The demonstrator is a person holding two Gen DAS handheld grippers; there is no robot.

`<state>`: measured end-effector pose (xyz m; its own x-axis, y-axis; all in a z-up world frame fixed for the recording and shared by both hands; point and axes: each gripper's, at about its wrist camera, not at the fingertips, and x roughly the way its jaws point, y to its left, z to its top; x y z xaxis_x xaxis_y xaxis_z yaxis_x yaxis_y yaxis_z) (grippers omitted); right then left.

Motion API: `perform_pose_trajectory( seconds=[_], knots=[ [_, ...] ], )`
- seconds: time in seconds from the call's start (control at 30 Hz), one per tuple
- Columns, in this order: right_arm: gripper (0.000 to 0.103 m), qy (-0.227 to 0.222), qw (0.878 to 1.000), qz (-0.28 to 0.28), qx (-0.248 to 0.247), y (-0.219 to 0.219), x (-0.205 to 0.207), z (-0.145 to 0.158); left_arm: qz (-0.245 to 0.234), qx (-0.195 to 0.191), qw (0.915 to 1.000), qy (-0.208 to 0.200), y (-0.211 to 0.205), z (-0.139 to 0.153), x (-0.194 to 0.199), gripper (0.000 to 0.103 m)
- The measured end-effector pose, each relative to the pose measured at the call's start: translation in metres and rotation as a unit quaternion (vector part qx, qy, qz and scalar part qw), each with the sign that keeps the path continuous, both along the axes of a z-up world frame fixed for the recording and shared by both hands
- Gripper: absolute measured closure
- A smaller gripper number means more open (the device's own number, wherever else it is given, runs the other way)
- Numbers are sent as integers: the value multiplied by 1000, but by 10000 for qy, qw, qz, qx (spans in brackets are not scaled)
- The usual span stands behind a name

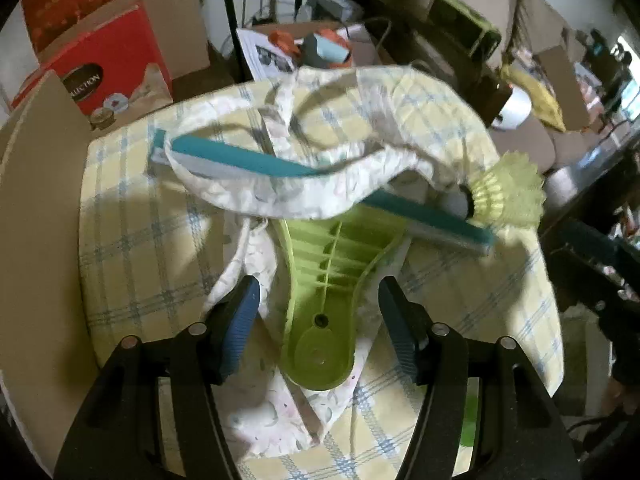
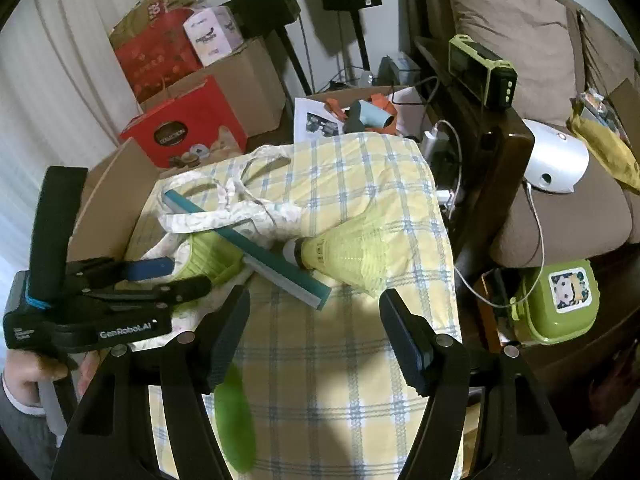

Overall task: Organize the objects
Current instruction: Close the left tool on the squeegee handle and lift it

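Note:
A lime-green squeegee (image 1: pixel 320 276) with a teal blade (image 1: pixel 256 160) lies on a yellow plaid cloth (image 1: pixel 132 208). A white floral cloth bag (image 1: pixel 280 196) is draped over its blade. A yellow-green shuttlecock (image 1: pixel 508 192) lies at the blade's right end. My left gripper (image 1: pixel 318 320) is open, its fingers either side of the squeegee handle, not touching. In the right wrist view the squeegee (image 2: pixel 260 252), the bag (image 2: pixel 240 208) and the shuttlecock (image 2: pixel 344 256) lie ahead. My right gripper (image 2: pixel 314 336) is open and empty above the cloth (image 2: pixel 320 380). The left gripper (image 2: pixel 160 276) shows at left.
A red gift box (image 2: pixel 188 128) and cardboard boxes (image 2: pixel 248 76) stand behind the table. A green lunch box (image 2: pixel 556 300) sits at right by a brown sofa (image 2: pixel 560 220). A white device (image 2: pixel 556 160) and cables lie beside the table edge. A green blur (image 2: pixel 236 420) is near the right gripper.

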<state>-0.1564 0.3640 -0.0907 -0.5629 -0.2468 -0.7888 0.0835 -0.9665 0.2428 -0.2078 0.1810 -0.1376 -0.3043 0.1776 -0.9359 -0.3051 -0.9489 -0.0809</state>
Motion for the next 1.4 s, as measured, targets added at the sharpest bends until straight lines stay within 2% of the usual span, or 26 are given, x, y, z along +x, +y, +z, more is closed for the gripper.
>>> perform_pose_trajectory(
  seconds=[0.1, 0.2, 0.23, 0.27, 0.3, 0.33, 0.37, 0.63, 0.7, 0.77, 0.9, 1.0, 1.13, 1.2, 1.4],
  knots=[
    [33, -14, 10000, 28, 8, -3, 0, -1, -86, -190, 9998, 7, 5, -5, 2, 41],
    [33, -5, 10000, 46, 28, -5, 1, -1, -112, -183, 9998, 32, 7, -6, 4, 39],
    [33, 0, 10000, 48, 20, -5, 1, -1, -97, -195, 9998, 48, 7, -7, 4, 43],
    [33, 2, 10000, 43, 12, -6, 1, 0, -75, -206, 9997, 57, 7, -7, 4, 56],
    [33, 3, 10000, 36, 4, -6, 2, 0, -37, -261, 9996, 83, 6, -6, 4, 60],
    [33, 4, 10000, 31, -4, -5, 2, 0, -33, -234, 9997, 77, 5, -5, 4, 66],
    [33, 8, 10000, 23, -4, -5, 2, 0, -22, -195, 9998, 64, 5, -3, 4, 67],
    [33, 81, 9999, -24, -90, -1, 6, 8, 42, 348, 9991, 224, -5, 26, 16, 70],
    [33, 98, 9999, -30, -118, 1, 7, 11, 13, 524, 9984, 232, -7, 36, 22, 72],
    [33, 133, 9998, -52, -113, 2, 8, 14, -32, 656, 9976, 234, -8, 44, 27, 79],
    [33, 140, 9998, -45, -145, 4, 11, 17, -148, 707, 9967, 383, -9, 62, 41, 83],
    [33, 65, 9997, 231, -96, -7, 14, 13, -143, 675, 9968, 406, -8, 65, 44, 84],
    [33, -25, 9978, 663, -24, -31, 22, 1, 21, 882, 9955, 350, -16, 65, 41, 89],
    [33, -78, 9968, 786, -82, -41, 23, -4, 59, 980, 9945, 355, -18, 68, 42, 93],
    [33, -231, 9947, 919, -411, -62, 26, -16, 261, 1072, 9929, 435, -21, 74, 46, 93]
  ],
)
